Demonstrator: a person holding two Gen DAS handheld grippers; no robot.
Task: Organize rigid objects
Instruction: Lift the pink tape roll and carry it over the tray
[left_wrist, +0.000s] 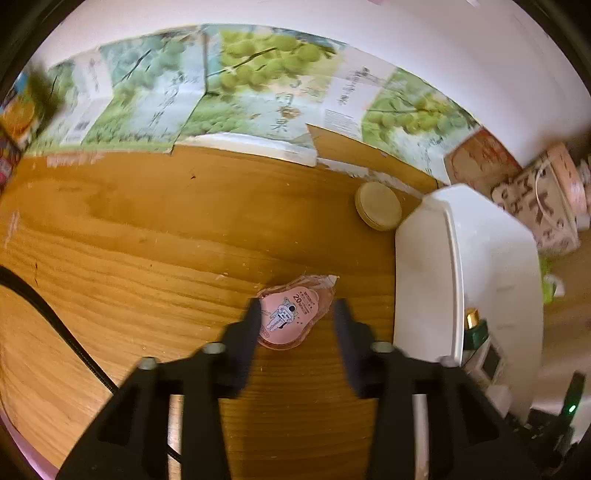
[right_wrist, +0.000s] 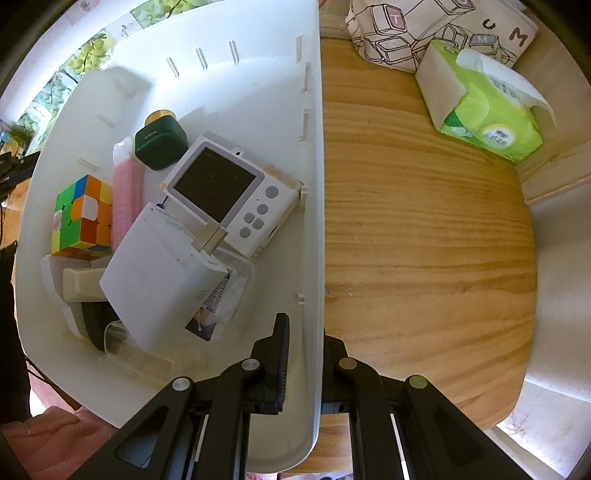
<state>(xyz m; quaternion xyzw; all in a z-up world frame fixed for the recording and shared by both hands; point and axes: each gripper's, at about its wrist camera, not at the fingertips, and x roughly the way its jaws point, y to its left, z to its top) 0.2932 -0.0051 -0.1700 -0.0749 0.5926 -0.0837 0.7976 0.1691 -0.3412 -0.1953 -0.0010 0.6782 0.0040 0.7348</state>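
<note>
I am looking down along the left gripper (left_wrist: 295, 317) at a wooden table (left_wrist: 147, 240); its jaws are standing apart, released, pressing on nothing. A pink packet (left_wrist: 286, 317) is lying flat on the table beneath them, its left edge hidden behind the left finger, clear of the right one. A round cream lid (left_wrist: 377, 205) is sitting farther off, near the far left corner of a white bin (left_wrist: 424, 266) that is standing to the right. Fruit-print cartons (left_wrist: 236, 85) are lining the far wall.

The right gripper (right_wrist: 304, 350) is clenching the bin's right wall (right_wrist: 314, 258), one finger inside, one outside. Inside the bin I am seeing a cube puzzle (right_wrist: 83, 218), a pink tube (right_wrist: 127, 195), a green bottle (right_wrist: 160, 142), a white camera (right_wrist: 229, 192), a white charger (right_wrist: 162, 273) and a clear case (right_wrist: 225, 295), all crowded and overlapping at the near left. What is lying under the charger I cannot tell. On the table to the right, a green tissue pack (right_wrist: 487, 114) is resting against a printed bag (right_wrist: 436, 29) at the far side
</note>
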